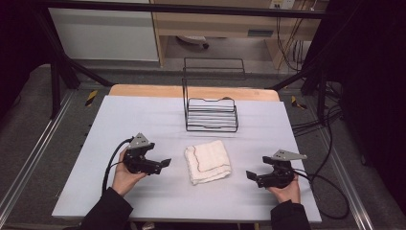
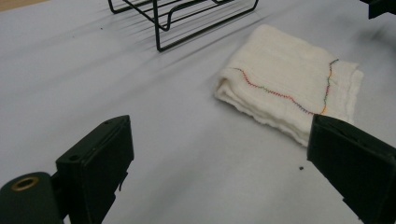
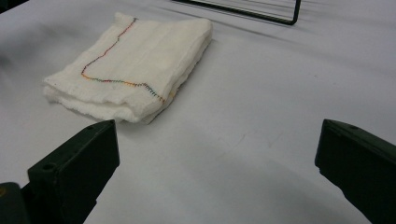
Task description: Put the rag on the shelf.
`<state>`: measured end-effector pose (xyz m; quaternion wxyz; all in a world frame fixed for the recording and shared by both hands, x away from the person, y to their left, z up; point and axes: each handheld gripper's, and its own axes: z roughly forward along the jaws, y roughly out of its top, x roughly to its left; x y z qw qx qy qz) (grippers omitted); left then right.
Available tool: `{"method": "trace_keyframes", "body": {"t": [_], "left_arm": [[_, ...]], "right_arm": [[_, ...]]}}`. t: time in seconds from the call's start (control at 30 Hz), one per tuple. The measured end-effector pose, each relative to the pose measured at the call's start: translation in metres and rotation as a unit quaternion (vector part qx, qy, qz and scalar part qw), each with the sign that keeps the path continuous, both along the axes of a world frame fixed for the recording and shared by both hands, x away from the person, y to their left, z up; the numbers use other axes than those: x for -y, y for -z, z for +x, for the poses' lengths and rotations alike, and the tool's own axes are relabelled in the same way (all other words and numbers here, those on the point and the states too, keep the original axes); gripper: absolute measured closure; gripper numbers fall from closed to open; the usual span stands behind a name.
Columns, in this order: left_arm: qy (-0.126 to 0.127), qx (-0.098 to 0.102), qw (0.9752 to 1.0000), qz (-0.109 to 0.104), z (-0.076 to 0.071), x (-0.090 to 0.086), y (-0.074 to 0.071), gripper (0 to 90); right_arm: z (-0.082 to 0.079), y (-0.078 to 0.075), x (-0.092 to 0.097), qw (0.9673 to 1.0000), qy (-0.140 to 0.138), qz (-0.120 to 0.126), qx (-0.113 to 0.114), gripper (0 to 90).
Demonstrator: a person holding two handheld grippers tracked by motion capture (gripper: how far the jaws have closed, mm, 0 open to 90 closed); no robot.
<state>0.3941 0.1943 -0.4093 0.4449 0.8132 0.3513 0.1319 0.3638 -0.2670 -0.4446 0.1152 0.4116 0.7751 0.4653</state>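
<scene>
A folded white cloth (image 1: 208, 161) with a coloured stitched edge lies flat near the middle of the pale table. My left gripper (image 1: 165, 163) rests low just left of it, jaws wide open and empty, pointing at the cloth (image 2: 289, 86). My right gripper (image 1: 250, 175) sits to the right of the cloth (image 3: 133, 67), also open with nothing between its jaws, a short gap away. A hand holds each gripper from the near edge.
A black wire rack (image 1: 210, 112) stands behind the cloth toward the table's far edge; its base wires (image 2: 187, 18) and its front bar (image 3: 261, 14) show in the gripper views. Cables (image 1: 330, 191) trail off the right side. The pale table cover (image 1: 143, 115) lies bare around the cloth.
</scene>
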Motion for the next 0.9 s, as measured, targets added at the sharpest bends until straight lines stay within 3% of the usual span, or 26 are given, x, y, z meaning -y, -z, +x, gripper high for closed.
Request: {"method": "trace_keyframes", "body": {"t": [0.5,0.63,0.77,0.9], "left_arm": [[-0.015,-0.032,0.9993,0.009,0.031,0.044,0.007,17.5],[-0.018,-0.041,0.9989,0.011,0.039,0.054,0.009,22.3],[-0.02,-0.047,0.9984,0.025,0.048,0.064,0.014,26.0],[-0.015,-0.06,0.9979,0.02,0.054,0.073,0.021,32.2]], "right_arm": [[0.0,0.0,-0.001,1.0,0.0,-0.003,0.002,0.4],[0.001,0.0,-0.001,1.0,0.0,-0.004,0.002,0.4],[0.0,0.0,-0.001,1.0,0.0,-0.005,0.001,0.4],[0.0,0.0,-0.001,1.0,0.0,-0.004,0.002,0.4]]}}
